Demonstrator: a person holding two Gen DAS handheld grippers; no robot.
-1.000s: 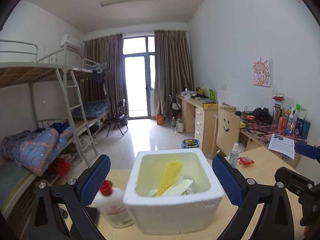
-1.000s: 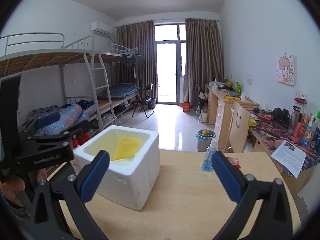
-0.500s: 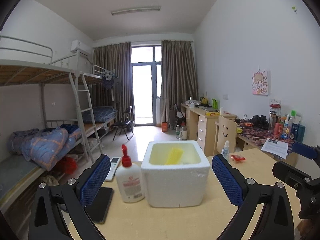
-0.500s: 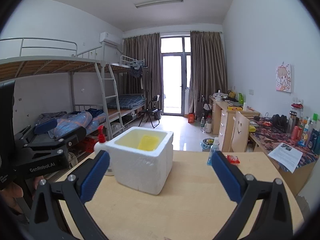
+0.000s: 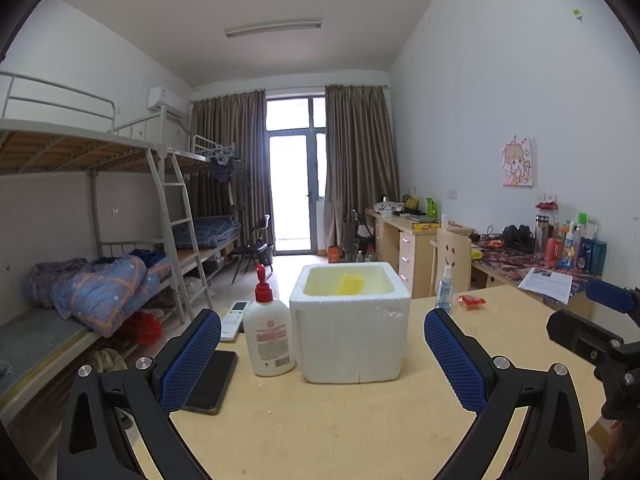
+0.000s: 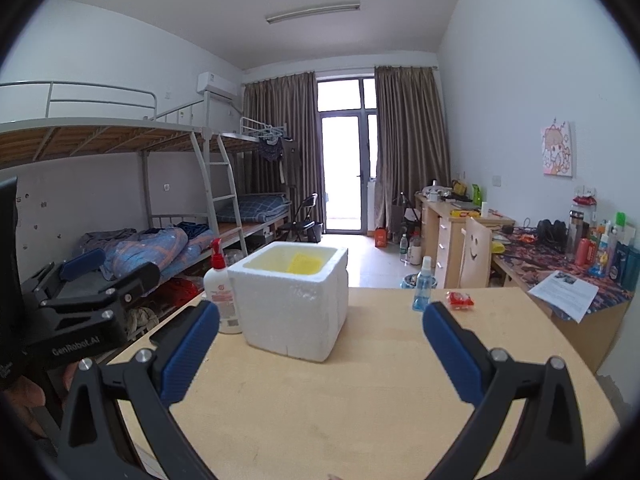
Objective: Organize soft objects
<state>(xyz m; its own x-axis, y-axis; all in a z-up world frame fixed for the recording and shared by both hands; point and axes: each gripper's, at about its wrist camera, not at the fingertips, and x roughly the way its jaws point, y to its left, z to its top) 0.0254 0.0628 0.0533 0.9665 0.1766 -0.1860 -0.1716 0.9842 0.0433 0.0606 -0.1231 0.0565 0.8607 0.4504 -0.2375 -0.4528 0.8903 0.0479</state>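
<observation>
Left gripper (image 5: 320,344) spread wide, nothing between the blue pads; right gripper (image 6: 320,332) likewise wide and empty. Drawn back from the foam box (image 5: 352,336) within the last second: from hanging right over its mouth to sitting low by the near edge of the table (image 5: 320,432), with the box now well apart toward the far edge.

Yellow sponge (image 5: 352,283) inside the box, only its top showing above the rim. Lotion bottle (image 5: 269,332) just left of the box, phone (image 5: 212,380) and remote (image 5: 234,318) at the left edge, spray bottle (image 5: 444,286) and red packet (image 5: 471,300) near the far right corner.

Reads as a drop-off finished and a retreat. Nothing soft seen loose on the table, so probably close to done.
</observation>
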